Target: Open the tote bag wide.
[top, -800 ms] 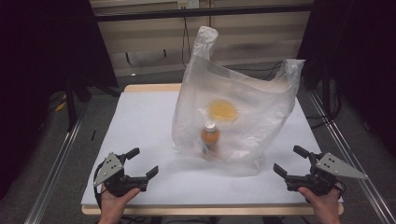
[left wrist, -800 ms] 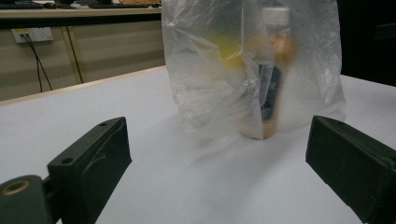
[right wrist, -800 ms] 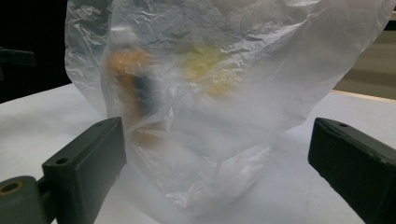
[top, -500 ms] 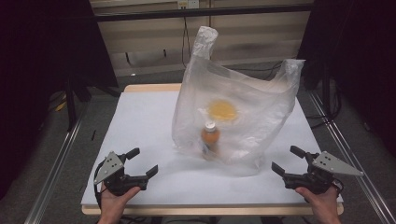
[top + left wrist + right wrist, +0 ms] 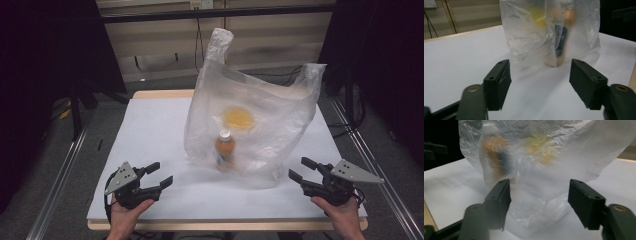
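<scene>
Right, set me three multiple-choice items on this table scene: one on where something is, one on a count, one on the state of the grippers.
1. Where is the bottle?
A. Standing inside the plastic bag
B. Lying on the table beside the bag
C. Held between one gripper's jaws

2. How many handle loops stick up from the bag?
A. One
B. Two
C. Four

3. How do the left gripper and the right gripper stand?
A. Both clamped on the bag
B. Left clamped on the bag, right open
C. Both open, holding nothing

Answers:
1 A: the high view shows the bottle upright behind the clear film.
2 B: one loop rises at the back, one at the right.
3 C: each gripper view shows a wide gap between bare jaws, short of the bag.
</scene>
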A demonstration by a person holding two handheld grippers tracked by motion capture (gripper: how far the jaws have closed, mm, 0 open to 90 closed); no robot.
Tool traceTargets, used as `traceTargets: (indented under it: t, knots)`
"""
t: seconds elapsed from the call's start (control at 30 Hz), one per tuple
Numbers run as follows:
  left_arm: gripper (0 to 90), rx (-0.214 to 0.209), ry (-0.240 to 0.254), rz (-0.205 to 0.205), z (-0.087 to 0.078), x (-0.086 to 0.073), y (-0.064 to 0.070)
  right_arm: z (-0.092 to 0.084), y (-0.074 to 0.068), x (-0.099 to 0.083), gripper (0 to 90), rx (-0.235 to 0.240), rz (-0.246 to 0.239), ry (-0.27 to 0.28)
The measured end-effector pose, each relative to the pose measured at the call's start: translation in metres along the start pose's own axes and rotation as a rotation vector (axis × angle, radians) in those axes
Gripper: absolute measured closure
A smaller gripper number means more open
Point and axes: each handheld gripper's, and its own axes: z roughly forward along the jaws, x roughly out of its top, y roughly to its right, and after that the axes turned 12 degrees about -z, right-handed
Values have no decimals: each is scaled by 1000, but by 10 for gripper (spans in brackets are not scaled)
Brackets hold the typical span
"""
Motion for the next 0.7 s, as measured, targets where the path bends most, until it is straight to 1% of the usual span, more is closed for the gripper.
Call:
traceTargets:
  t: [0.03,0.07,0.1,0.13,0.17,0.2,0.23,0.27,0.3,0.33,0.37,0.4,0.43,0.47,0.5,0.53,0.57,0.6,0.63,0.67,0.7]
  knots:
    - [389,1,-9,7,0,1,1,1,0,1,429,9,8,0]
    - [443,-7,-20,17,1,2,2,2,0,2,487,10,0,-6]
    - [443,-12,-23,10,2,2,4,2,0,2,487,10,0,-6]
    - [478,-23,-39,35,3,4,5,4,-1,3,533,19,4,-12]
    - [520,-23,-39,35,3,4,5,4,-2,4,557,24,4,-12]
    - [531,-9,-47,46,5,6,9,5,-3,4,581,28,1,-14]
    - [548,-9,-47,46,5,6,9,5,-3,4,581,28,1,-14]
    - [548,-48,-52,47,6,7,8,5,-3,5,608,31,4,-15]
    - [582,-32,-63,34,5,8,11,5,-3,6,650,35,6,-16]
    - [630,-80,-67,29,7,9,11,5,-3,8,716,47,5,-18]
    - [667,-88,-75,16,7,9,12,6,-3,9,743,55,6,-21]
    - [696,-72,-84,22,7,11,12,6,-3,9,772,70,7,-17]
    - [713,-72,-84,22,7,11,12,6,-3,11,804,84,15,-20]
    - [727,-117,-87,12,7,12,10,7,-3,12,828,96,15,-25]
    - [752,-121,-83,9,7,15,12,8,-3,14,853,111,15,-29]
    - [783,-159,-88,-7,9,16,12,9,-2,15,868,123,21,-31]
    - [818,-159,-88,-7,9,16,12,11,-2,17,883,136,26,-35]
    - [841,-193,-98,-22,11,19,13,12,-2,19,898,142,29,-44]
    - [857,-193,-98,-22,11,19,13,13,-2,20,900,146,33,-52]
    - [878,-217,-121,-19,14,21,16,15,-1,22,900,158,39,-57]
    - [881,-217,-121,-19,14,21,16,15,-1,22,900,158,39,-57]
